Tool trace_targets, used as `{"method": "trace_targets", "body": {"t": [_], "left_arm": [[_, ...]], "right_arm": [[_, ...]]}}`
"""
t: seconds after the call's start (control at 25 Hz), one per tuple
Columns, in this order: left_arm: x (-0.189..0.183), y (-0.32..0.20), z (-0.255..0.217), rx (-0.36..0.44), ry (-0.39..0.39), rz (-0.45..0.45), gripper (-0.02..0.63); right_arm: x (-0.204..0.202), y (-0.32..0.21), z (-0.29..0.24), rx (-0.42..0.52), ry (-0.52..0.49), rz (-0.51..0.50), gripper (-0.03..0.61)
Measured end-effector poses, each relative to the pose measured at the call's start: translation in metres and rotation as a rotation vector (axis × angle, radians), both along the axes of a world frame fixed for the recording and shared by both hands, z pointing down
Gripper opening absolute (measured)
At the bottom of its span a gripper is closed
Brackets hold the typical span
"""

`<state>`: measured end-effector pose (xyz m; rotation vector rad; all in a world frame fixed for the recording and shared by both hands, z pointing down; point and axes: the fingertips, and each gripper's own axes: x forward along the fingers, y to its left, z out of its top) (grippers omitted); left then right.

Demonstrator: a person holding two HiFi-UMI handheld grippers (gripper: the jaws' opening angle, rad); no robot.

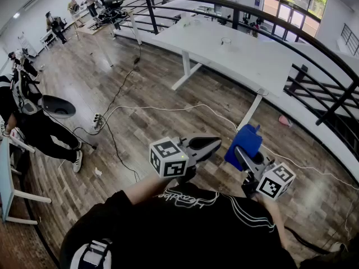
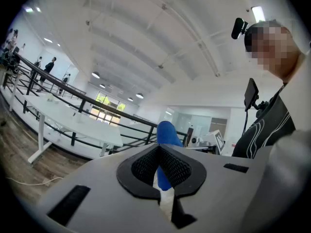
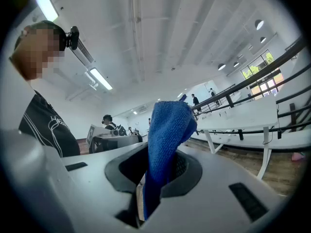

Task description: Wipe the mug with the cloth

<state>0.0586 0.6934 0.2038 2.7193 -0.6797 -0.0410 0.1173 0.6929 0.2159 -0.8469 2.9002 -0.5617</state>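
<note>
My right gripper (image 3: 158, 164) is clamped on the blue cloth (image 3: 167, 125), which stands up out of its jaws. My left gripper (image 1: 216, 143) is closed on nothing, just beside it, above the wooden floor (image 1: 140, 83). A small round object (image 1: 225, 40) sits on the white table (image 1: 252, 60) ahead; I cannot tell whether it is the mug.

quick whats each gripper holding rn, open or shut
left gripper: shut, nothing gripped; the blue past its tips is the cloth in the other gripper.
right gripper: shut on the cloth.
</note>
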Motion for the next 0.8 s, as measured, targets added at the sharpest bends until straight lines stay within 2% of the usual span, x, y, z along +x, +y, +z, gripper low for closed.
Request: {"method": "trace_targets", "body": {"t": [0.36, 0.8], "left_arm": [[0.003, 0.006, -0.002, 0.007, -0.013, 0.009, 0.008], [-0.004, -0.021, 0.010, -0.002, 0.006, -0.002, 0.008]], "right_arm": [[0.002, 0.006, -0.002, -0.010, -0.022, -0.006, 0.054], [0.001, -0.018, 0.009, -0.048, -0.051, -0.019, 0.054]]}}
